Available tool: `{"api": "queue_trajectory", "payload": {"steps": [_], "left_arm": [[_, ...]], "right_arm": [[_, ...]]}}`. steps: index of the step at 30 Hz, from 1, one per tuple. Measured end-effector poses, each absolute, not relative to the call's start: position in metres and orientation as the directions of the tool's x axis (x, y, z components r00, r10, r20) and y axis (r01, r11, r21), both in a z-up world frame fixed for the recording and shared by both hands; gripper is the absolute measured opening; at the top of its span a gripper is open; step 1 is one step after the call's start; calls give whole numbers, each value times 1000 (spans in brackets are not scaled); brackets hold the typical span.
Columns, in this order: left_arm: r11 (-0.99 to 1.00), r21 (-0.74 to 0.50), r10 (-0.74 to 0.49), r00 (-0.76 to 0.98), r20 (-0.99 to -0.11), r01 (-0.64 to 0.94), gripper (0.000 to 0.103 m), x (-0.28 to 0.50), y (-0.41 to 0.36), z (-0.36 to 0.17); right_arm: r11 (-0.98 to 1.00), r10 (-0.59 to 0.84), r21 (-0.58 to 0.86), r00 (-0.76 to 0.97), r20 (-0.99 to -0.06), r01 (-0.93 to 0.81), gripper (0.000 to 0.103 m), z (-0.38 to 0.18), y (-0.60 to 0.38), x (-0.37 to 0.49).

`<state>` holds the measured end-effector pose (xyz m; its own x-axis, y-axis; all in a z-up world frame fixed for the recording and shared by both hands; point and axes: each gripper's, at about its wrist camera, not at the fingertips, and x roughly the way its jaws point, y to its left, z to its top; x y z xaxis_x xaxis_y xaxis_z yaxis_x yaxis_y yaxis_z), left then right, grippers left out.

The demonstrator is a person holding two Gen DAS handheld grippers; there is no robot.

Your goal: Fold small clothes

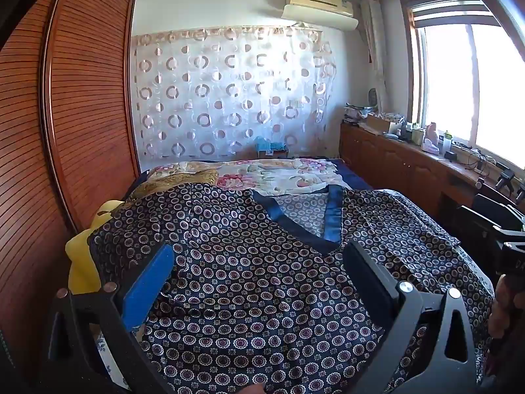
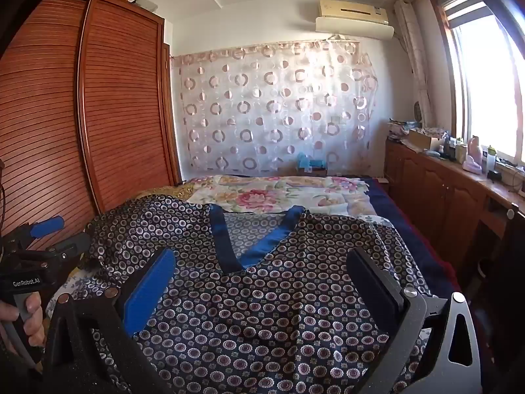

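A dark navy top [image 1: 249,282] printed with small rings lies spread flat across the near half of the bed [image 2: 387,193], its blue-trimmed V-neck [image 1: 331,216] pointing toward the near edge. The far half of the bed carries a floral quilt [image 1: 279,174]. A yellow cloth [image 1: 80,262] shows beside the left edge of the top.

The left gripper [image 1: 259,272] hovers over the left-centre of the garment with its jaws released and spread wide; 1 blue pad [image 1: 149,282] and 1 black finger [image 1: 367,279] frame bare fabric, and nothing lies between them. The right gripper [image 2: 262,279] stands likewise over the chest area just near of the neckline [image 2: 242,246], jaws released and holding nothing. In the right wrist view the left gripper [image 2: 46,239] appears at the left edge, held by a hand [image 2: 29,315] on its handle.

A slatted wooden wardrobe [image 1: 82,98] stands at the left, a ring-patterned curtain [image 1: 229,92] hangs on the far wall below an air conditioner [image 1: 320,8], and a cluttered wooden cabinet [image 1: 393,161] runs under the window [image 1: 469,82] at the right.
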<state>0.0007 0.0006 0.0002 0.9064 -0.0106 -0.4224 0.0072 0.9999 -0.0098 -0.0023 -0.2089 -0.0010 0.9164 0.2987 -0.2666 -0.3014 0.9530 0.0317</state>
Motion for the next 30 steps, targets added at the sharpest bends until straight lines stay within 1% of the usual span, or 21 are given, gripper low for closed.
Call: {"api": "queue_trajectory", "payload": {"steps": [7,9,30], "left_arm": [[1000,-5,-13,903,-430,12,103,9,-6,-2],[1000,-6,-8,908,-418,7,103,-1,0,-4],[1000,-9,-10,910,-414,7,103,-3,3,-2]], "right_arm": [[953,298,35,916,-267,-300,103,-1,-209,-3],[953,300,34,915,-269,-302,103,-1,-209,-3],[952,300,32,915,-269,-303,103,0,-208,-3]]}}
